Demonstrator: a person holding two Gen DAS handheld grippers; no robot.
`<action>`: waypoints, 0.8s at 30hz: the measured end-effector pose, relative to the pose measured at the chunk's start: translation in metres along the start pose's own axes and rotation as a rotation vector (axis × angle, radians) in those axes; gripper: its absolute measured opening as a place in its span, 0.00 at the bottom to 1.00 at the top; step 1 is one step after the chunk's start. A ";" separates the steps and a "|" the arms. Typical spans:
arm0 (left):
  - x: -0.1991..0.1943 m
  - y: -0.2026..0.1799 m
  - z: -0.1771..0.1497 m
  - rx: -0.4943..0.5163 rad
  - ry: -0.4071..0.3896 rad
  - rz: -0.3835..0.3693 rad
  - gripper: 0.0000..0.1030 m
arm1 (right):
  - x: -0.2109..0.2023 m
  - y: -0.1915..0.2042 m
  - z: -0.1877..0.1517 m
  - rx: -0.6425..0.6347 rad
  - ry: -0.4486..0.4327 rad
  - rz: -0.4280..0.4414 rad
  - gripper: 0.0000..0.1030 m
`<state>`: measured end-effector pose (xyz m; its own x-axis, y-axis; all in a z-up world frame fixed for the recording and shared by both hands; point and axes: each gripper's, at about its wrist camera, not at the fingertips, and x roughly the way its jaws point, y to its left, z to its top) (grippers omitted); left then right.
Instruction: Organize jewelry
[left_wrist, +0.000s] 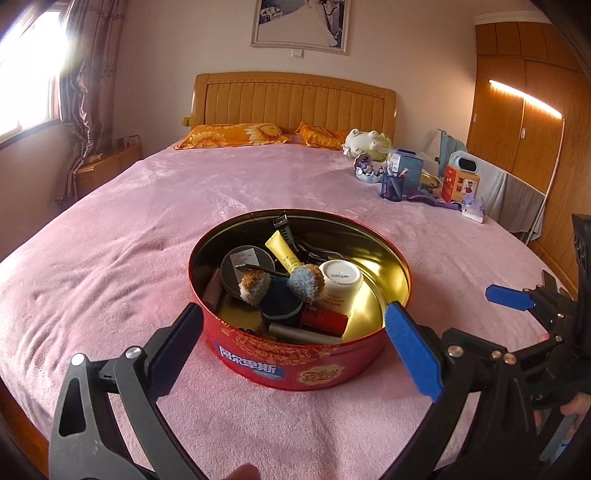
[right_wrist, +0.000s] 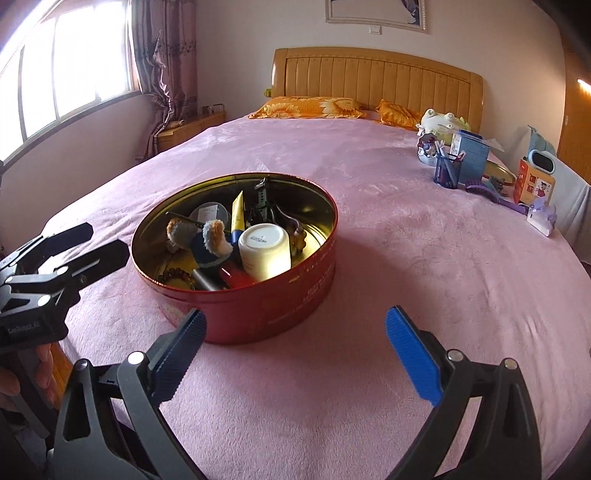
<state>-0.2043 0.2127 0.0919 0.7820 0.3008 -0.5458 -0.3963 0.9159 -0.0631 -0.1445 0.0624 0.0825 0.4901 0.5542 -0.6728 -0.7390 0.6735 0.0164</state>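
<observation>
A round red tin (left_wrist: 258, 363) (right_wrist: 295, 299) with a gold inside stands on the pink bedspread. It holds a plush toy (left_wrist: 280, 291) (right_wrist: 207, 240), a white jar (left_wrist: 340, 277) (right_wrist: 264, 247), a yellow tube (left_wrist: 284, 253), a dark round jar (left_wrist: 245, 266), a red tube (left_wrist: 325, 319), a bead bracelet (right_wrist: 177, 277) and a watch strap (right_wrist: 261, 195). My left gripper (left_wrist: 293, 328) is open, its fingers either side of the tin's near wall. My right gripper (right_wrist: 295, 332) is open and empty, just right of the tin's near side; it also shows at the right of the left wrist view (left_wrist: 517, 299).
Clutter stands at the bed's far right: a blue pen holder (left_wrist: 392, 186) (right_wrist: 447, 170), a blue box (left_wrist: 408, 164), a red box (left_wrist: 460, 184) (right_wrist: 533, 186), a purple brush (right_wrist: 491, 194), a gold lid (right_wrist: 498, 171), a stuffed toy (left_wrist: 365, 142). Pillows (left_wrist: 236, 134) and headboard lie at the back.
</observation>
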 end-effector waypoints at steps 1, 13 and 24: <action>-0.001 0.000 0.000 -0.004 0.000 0.011 0.93 | 0.001 0.003 -0.002 -0.012 0.005 0.003 0.96; 0.004 0.028 -0.007 -0.158 0.087 0.048 0.93 | 0.007 0.031 -0.012 -0.111 0.037 0.049 0.96; 0.014 0.027 -0.015 -0.159 0.147 0.107 0.93 | 0.012 0.031 -0.017 -0.117 0.061 0.053 0.96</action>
<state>-0.2114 0.2376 0.0696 0.6575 0.3418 -0.6715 -0.5533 0.8239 -0.1224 -0.1693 0.0816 0.0617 0.4225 0.5541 -0.7173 -0.8136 0.5806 -0.0308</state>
